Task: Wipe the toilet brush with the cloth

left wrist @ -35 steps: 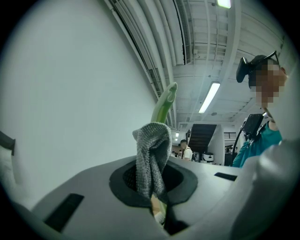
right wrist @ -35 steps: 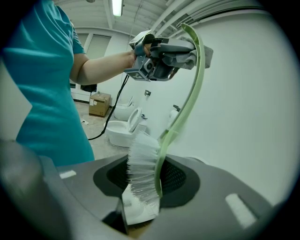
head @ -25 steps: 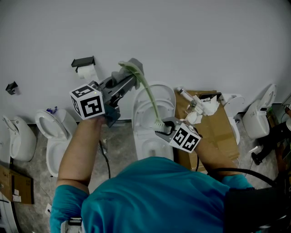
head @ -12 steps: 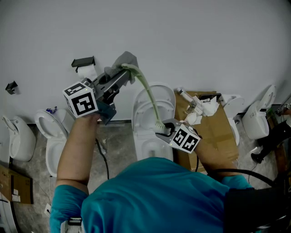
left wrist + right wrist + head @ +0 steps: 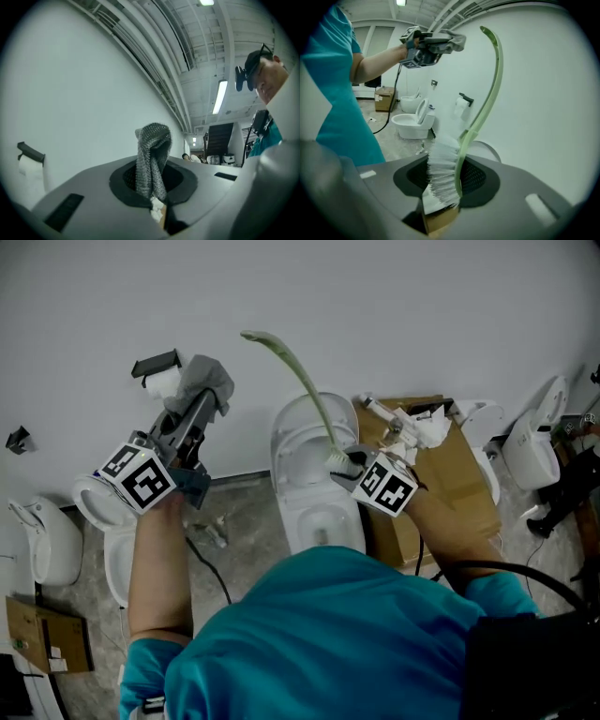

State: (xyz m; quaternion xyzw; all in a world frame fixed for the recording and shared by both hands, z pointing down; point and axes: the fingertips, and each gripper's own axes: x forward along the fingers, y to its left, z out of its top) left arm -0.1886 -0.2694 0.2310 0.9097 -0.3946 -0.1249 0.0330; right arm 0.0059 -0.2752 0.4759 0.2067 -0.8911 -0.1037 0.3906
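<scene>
**While the cloth [image 5: 208,377] sits clear of the toilet brush [image 5: 302,379], nothing is being wiped**

Because your right hand-held gripper [image 5: 343,461] is pinching the toilet brush at its head end, white bristles [image 5: 440,168] and green spine between the jaws, the long curved handle [image 5: 493,91] stands up free. That looks deliberate: the whole length is left bare for a wiping stroke. Your left hand-held gripper [image 5: 199,407] is pressed together on the grey cloth, and a bunched tuft pokes out past the tips, which should serve as the wiping pad. The cloth is up at the left, well apart from the handle, so there is no contact between them. To wipe, you would have to bring the tuft across to the right and onto the handle.

No surface carries anything here, and both things are held in the air. Beneath the brush stands a white toilet [image 5: 292,470] against the pale wall [image 5: 422,306], so drips would likely fall into the bowl. A second toilet [image 5: 98,498] sits to the left, below a paper roll [image 5: 165,383] on the wall. An opened cardboard box [image 5: 459,493] lies to the right on the mottled grey floor [image 5: 246,532].
</scene>
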